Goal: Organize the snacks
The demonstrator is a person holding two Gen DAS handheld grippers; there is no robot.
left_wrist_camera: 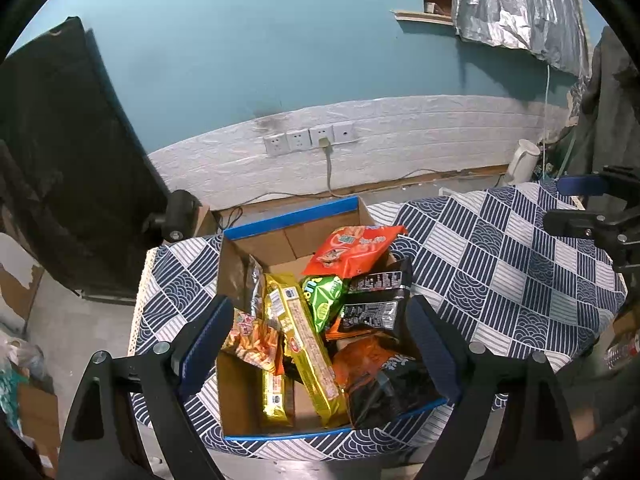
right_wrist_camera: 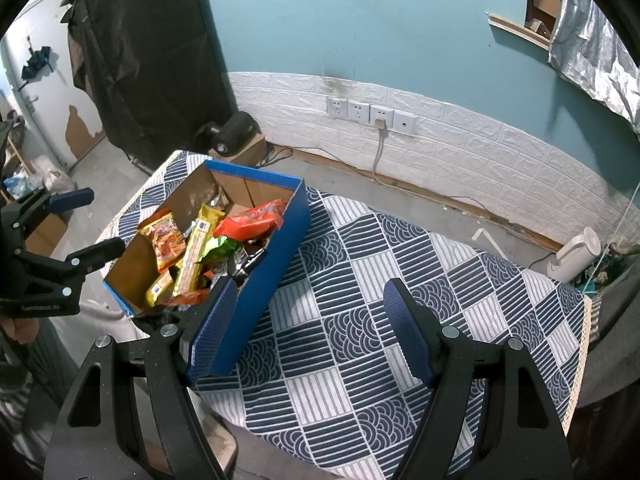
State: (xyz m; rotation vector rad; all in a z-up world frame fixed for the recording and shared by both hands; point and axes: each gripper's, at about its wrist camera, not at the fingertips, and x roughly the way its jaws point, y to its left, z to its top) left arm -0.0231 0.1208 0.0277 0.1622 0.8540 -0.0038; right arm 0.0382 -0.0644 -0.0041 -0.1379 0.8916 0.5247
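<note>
A blue-sided cardboard box (left_wrist_camera: 296, 213) stands on the patterned tablecloth (left_wrist_camera: 500, 264) and holds several snack packs: an orange bag (left_wrist_camera: 352, 249), a green pack (left_wrist_camera: 322, 300), gold biscuit sleeves (left_wrist_camera: 308, 352), black packs (left_wrist_camera: 376, 308). My left gripper (left_wrist_camera: 320, 344) is open and empty, hovering over the box. In the right wrist view the box (right_wrist_camera: 276, 256) sits at the table's left with the snacks (right_wrist_camera: 200, 248) inside. My right gripper (right_wrist_camera: 308, 328) is open and empty above the cloth (right_wrist_camera: 400, 280), to the right of the box.
Wall sockets with a plugged cable (right_wrist_camera: 380, 120) are on the white brick panel. A white kettle (right_wrist_camera: 576, 252) stands on the floor at far right. A dark covered rack (right_wrist_camera: 148, 52) stands at back left. A black lamp (right_wrist_camera: 232, 132) sits behind the table.
</note>
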